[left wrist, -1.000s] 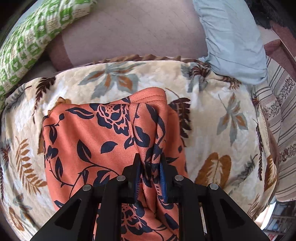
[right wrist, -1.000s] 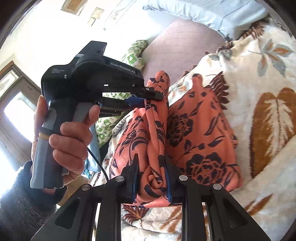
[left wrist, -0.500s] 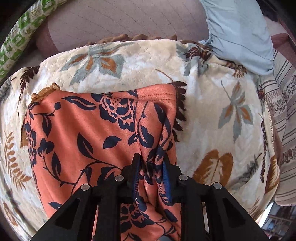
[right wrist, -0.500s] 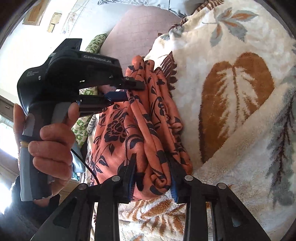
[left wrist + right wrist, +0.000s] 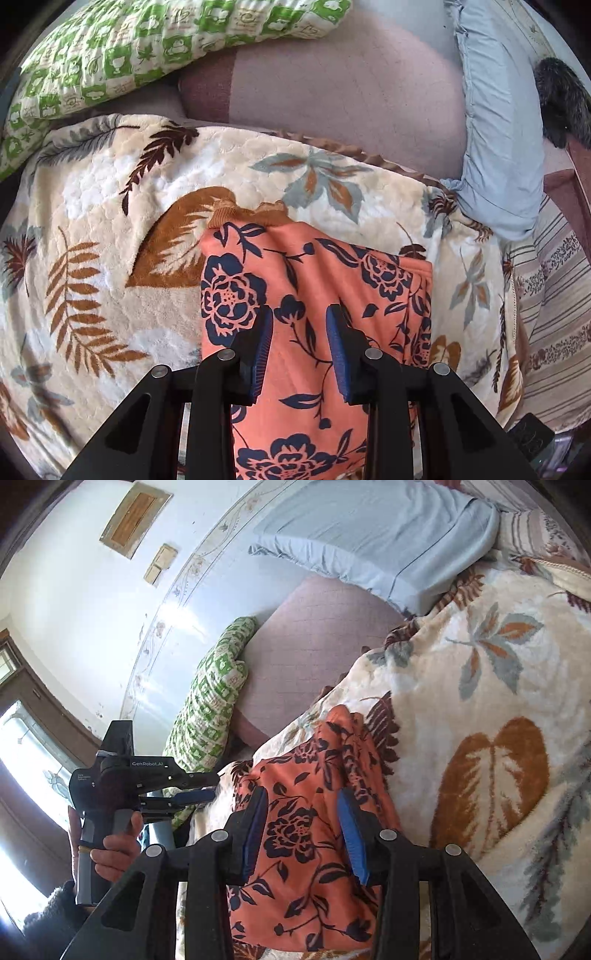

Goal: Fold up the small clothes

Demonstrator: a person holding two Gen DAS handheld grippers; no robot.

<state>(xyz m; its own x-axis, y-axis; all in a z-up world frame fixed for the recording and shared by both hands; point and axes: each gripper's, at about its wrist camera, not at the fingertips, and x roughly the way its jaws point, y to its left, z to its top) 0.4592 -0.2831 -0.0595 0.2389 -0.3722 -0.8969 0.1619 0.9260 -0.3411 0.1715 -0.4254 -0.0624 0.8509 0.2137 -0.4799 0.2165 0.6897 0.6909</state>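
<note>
An orange garment with a dark blue flower print (image 5: pixel 317 280) lies folded and flat on the cream leaf-print blanket (image 5: pixel 110 221). My left gripper (image 5: pixel 300 317) is open and empty, its jaws apart just above the garment's near part. In the right wrist view the same garment (image 5: pixel 306 812) lies below my right gripper (image 5: pixel 301 801), which is also open and empty. The left gripper (image 5: pixel 207 784), held in a hand, shows there at the left, clear of the cloth.
A green-and-white patterned pillow (image 5: pixel 122 55) and a mauve cushion (image 5: pixel 332 92) lie behind the blanket. A light blue pillow (image 5: pixel 498 129) lies at the back right. Striped bedding (image 5: pixel 554 314) runs along the right edge. A white wall (image 5: pixel 92 609) stands beyond.
Both grippers have opened and let go of the garment. It now lies flat on the blanket. Both grippers have drawn back from it.
</note>
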